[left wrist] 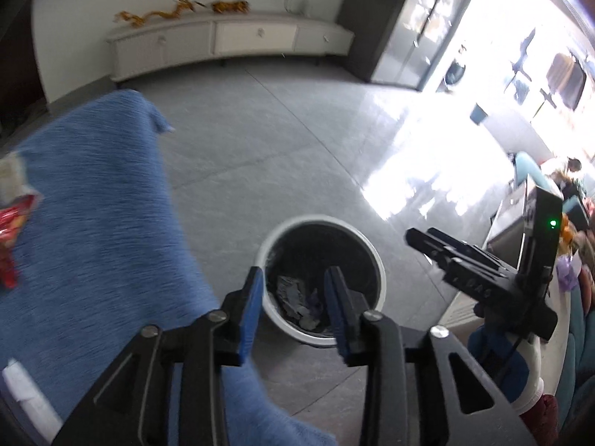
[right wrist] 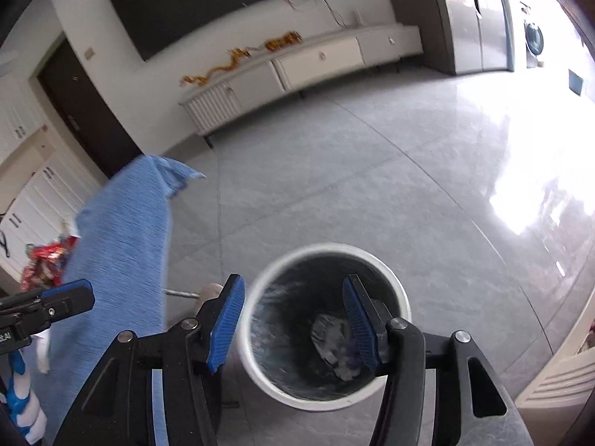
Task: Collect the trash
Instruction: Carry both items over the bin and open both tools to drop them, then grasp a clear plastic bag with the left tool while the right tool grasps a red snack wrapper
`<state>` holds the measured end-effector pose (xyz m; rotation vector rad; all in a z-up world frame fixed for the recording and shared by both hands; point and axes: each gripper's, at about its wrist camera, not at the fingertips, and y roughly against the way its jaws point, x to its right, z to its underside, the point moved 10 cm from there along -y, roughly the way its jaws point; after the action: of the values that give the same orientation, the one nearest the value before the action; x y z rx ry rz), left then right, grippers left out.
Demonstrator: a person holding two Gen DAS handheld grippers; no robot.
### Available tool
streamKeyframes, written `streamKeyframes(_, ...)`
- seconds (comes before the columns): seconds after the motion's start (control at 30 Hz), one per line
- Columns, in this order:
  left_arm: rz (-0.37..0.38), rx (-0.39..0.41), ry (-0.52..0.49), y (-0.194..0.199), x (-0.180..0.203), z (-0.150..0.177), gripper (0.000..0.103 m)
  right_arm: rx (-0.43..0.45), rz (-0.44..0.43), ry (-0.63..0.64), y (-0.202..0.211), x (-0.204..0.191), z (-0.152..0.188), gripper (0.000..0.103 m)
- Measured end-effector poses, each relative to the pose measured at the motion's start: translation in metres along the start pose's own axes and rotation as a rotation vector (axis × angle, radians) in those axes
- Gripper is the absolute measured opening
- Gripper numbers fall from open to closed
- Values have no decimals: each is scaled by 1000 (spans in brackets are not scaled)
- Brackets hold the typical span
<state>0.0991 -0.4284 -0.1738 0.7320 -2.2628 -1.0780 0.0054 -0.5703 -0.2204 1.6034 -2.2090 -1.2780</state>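
A round white trash bin [left wrist: 373, 256] with a dark inside stands on the grey floor; it also shows in the right wrist view [right wrist: 399, 293]. Crumpled grey trash [left wrist: 297, 303] lies at its bottom, also seen in the right wrist view [right wrist: 331, 338]. My left gripper [left wrist: 293, 312] is open and empty above the bin's near rim. My right gripper [right wrist: 293, 321] is open and empty over the bin's mouth; it appears at the right of the left wrist view [left wrist: 427, 239]. A red snack wrapper [left wrist: 11, 234] lies on the blue-covered table [left wrist: 104, 200] at far left.
The blue cloth-covered table [right wrist: 122, 245] stands left of the bin, with red wrappers [right wrist: 46, 262] behind it. A low white TV cabinet [left wrist: 230, 39] runs along the far wall. Bright glare covers the floor at right. A cluttered counter [left wrist: 572, 260] sits at far right.
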Motion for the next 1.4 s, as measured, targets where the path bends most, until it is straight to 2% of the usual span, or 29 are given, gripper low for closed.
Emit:
streamKeyframes(0.07, -20, 50, 17, 27, -17, 2, 46, 32, -21, 23, 13, -19, -8, 53)
streamKeyframes(0.33, -95, 179, 131, 124, -109, 31, 47, 123, -108, 155, 67, -119, -28, 53)
streamKeyframes(0.47, -169, 244, 181, 174, -156, 55, 47, 155, -147, 235, 88, -173, -32, 53)
streamKeyframes(0.6, -212, 294, 235, 214, -196, 77, 47, 170, -183, 319, 103, -227, -30, 53)
streamKeyframes(0.73, -257, 320, 279, 238, -240, 88, 47, 165, -227, 389, 106, -274, -24, 53)
streamKeyframes(0.87, -278, 325, 301, 243, -278, 85, 47, 137, -268, 443, 87, -314, -19, 53)
streamKeyframes(1.0, -284, 311, 292, 231, -305, 71, 47, 80, -299, 494, 47, -352, -14, 53)
streamKeyframes(1.17, -284, 267, 257, 196, -322, 50, 47, -5, -313, 565, -19, -391, 1, 53)
streamKeyframes(1.4, -303, 195, 209, 146, -339, 31, 47, -95, -329, 612, -89, -413, 14, 53)
